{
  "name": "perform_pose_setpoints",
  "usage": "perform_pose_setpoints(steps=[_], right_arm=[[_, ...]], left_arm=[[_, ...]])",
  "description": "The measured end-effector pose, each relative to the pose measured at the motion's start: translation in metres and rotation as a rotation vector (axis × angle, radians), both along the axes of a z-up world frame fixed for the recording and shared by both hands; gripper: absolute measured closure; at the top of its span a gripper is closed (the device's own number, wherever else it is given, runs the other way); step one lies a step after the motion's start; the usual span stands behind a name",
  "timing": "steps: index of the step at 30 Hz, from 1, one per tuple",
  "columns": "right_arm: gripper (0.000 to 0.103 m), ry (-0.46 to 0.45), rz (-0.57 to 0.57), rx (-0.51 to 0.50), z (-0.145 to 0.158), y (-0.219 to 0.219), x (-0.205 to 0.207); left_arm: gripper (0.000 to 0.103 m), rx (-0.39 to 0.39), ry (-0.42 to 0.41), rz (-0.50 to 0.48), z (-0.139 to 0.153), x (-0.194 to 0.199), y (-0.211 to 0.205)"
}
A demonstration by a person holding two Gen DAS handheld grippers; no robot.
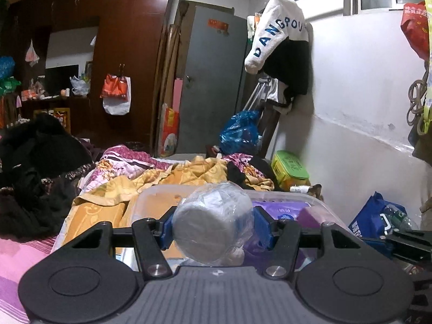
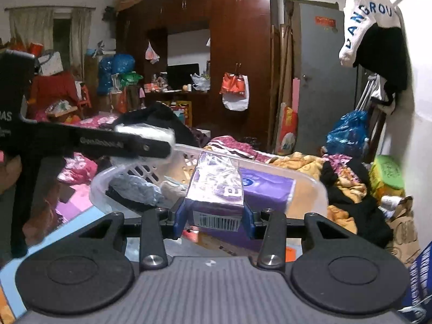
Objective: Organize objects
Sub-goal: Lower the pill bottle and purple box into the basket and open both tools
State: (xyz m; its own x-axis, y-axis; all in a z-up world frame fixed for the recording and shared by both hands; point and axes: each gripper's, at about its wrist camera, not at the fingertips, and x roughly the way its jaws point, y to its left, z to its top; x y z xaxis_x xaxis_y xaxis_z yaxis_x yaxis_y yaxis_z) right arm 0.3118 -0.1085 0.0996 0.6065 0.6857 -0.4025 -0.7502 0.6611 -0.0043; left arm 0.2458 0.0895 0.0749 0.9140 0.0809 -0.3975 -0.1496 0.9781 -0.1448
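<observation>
While the left gripper (image 1: 213,228) was clamped on a plastic-wrapped roll of white toilet paper (image 1: 212,222), its blue fingers (image 1: 263,228) pressed against both sides of the roll, the right gripper (image 2: 214,214) was closed in the same way on a purple plastic-wrapped pack of tissues (image 2: 216,202) with a barcode on the near end. Both were held over a translucent white plastic basket with a perforated wall (image 2: 145,171) that sat on a bed covered with a rumpled yellow-orange patterned blanket (image 1: 172,175). From the left wrist view the roll hung above the near rim of the basket, and purple packs (image 1: 280,212) showed through the basket's clear wall just behind it. From the right wrist view the tissue pack was tilted, its crinkled clear wrapper standing up at the top, with another purple pack (image 2: 267,191) lying in the basket right behind it and a crumpled grey-blue plastic bag (image 2: 135,189) in the basket's left part. At the left of that view the left gripper reached across over the basket's far left rim, the white roll at its tip. A heap of black clothes (image 1: 35,172) lay on the bed to the left, and a green-lidded yellow tub (image 1: 290,168) stood by the white wall.
</observation>
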Motion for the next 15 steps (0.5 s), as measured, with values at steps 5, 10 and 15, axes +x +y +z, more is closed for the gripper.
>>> perform_pose_setpoints(steps=[5, 10, 15], right_arm=[[0.057, 0.0, 0.003, -0.009, -0.002, 0.002, 0.0], [0.01, -0.052, -0.048, -0.025, 0.002, 0.001, -0.005], [0.0, -0.065, -0.085, 0.079, 0.013, -0.032, -0.013]], left_arm=[[0.039, 0.001, -0.004, 0.05, 0.002, 0.005, 0.0], [0.004, 0.043, -0.018, 0.036, 0.002, -0.005, -0.002], [0.003, 0.064, -0.085, -0.005, 0.009, -0.049, -0.006]])
